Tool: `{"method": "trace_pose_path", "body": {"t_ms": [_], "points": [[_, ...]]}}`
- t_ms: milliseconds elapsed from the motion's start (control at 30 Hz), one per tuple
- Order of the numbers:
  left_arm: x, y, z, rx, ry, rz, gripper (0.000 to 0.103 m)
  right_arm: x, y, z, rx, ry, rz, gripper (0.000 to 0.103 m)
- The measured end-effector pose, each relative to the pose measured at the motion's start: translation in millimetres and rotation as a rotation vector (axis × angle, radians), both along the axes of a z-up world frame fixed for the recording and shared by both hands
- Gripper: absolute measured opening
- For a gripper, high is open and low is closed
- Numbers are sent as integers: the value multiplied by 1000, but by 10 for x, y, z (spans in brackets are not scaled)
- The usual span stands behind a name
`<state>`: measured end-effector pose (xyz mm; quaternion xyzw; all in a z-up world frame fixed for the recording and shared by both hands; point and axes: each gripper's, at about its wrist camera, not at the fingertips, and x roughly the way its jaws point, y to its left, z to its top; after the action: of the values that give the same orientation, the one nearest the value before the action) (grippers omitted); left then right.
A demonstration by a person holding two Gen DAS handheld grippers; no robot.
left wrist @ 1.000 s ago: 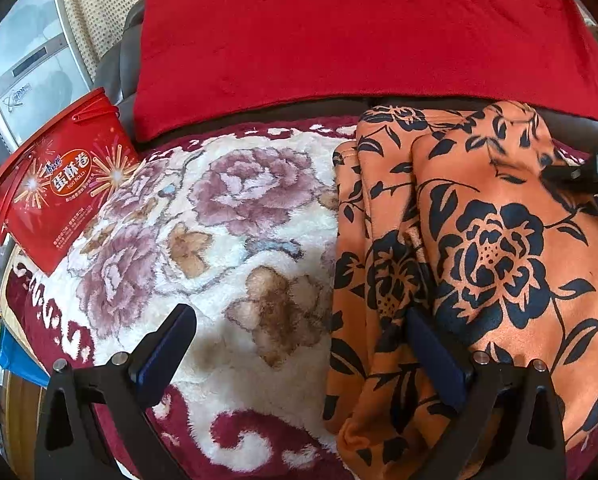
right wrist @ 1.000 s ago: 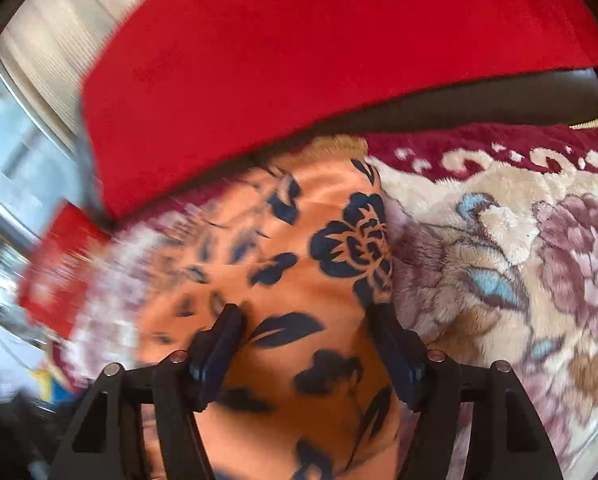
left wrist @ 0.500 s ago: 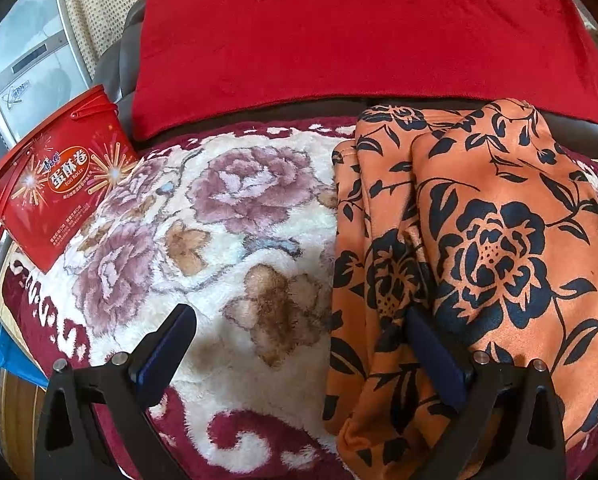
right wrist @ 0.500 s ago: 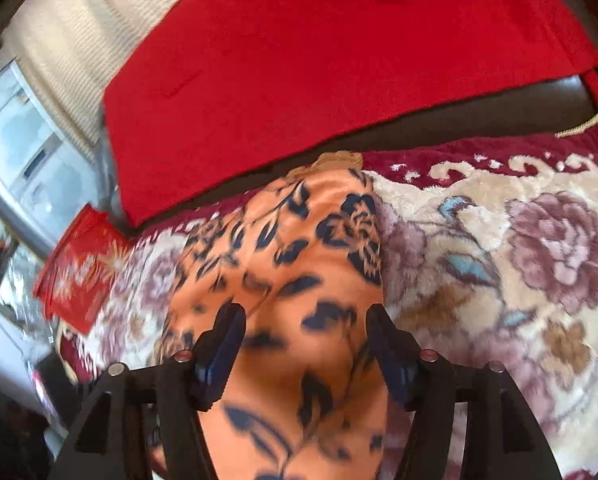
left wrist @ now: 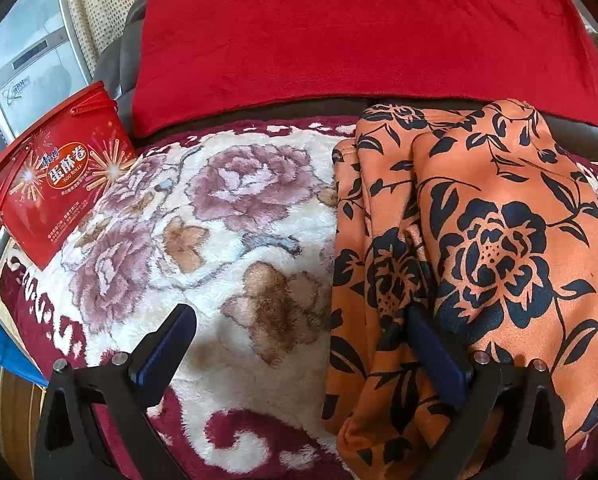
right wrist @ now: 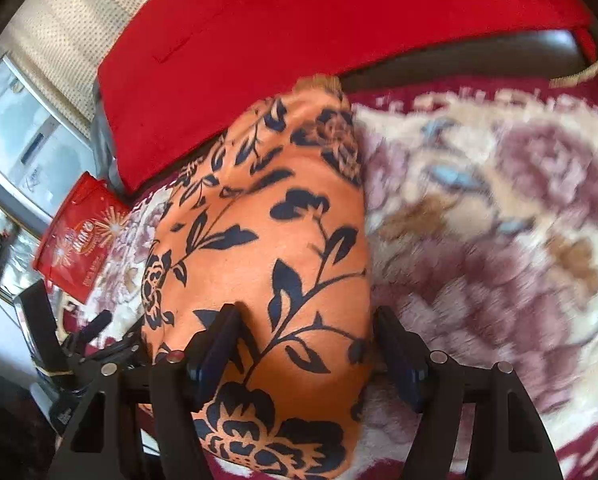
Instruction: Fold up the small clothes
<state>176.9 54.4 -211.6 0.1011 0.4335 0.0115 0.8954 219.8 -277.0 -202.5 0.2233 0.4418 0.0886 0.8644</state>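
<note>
Left claw (left wrist: 299, 356), jaws spread wide and holding nothing, hovers low over the floral plush blanket (left wrist: 227, 216), its right finger (left wrist: 435, 354) over the near left edge of the orange floral garment (left wrist: 479, 240); an egg-roll tub (left wrist: 55, 184) stands at the blanket's far left edge, and a red cloth (left wrist: 359, 28) drapes the backrest behind. The garment lies lengthwise in overlapping layers on the right part of the blanket. Right claw (right wrist: 305, 354), likewise spread and empty, straddles the garment's near right portion. For a clean fold, each claw should probably pinch all layers at a near corner and carry them together toward the far end, keeping edges aligned; the loose left flap may slip if only the top layer is caught.
</note>
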Motion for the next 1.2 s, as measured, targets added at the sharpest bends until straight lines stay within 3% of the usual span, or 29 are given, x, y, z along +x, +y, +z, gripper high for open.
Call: {"method": "trace_pose_path", "body": {"t_ms": [167, 367, 500, 700, 900, 967, 1200], "points": [[5, -1, -4, 2, 1, -1, 103, -219, 109, 221, -87, -85, 38, 72], [3, -7, -9, 9, -2, 1, 103, -270, 394, 41, -208, -74, 109, 73], [-9, 49, 48, -27, 12, 1, 103, -250, 325, 86, -164, -52, 107, 72], [-162, 216, 149, -88, -4, 14, 103, -318, 241, 253, -135, -102, 113, 72], [-199, 89, 21, -63, 24, -38, 103, -258, 456, 80, -230, -75, 192, 73], [-196, 96, 44, -79, 21, -42, 102, -227, 438, 80, -211, -81, 190, 73], [-130, 90, 146, -101, -21, -16, 102, -156, 14, 207, -1, -148, 93, 72]]}}
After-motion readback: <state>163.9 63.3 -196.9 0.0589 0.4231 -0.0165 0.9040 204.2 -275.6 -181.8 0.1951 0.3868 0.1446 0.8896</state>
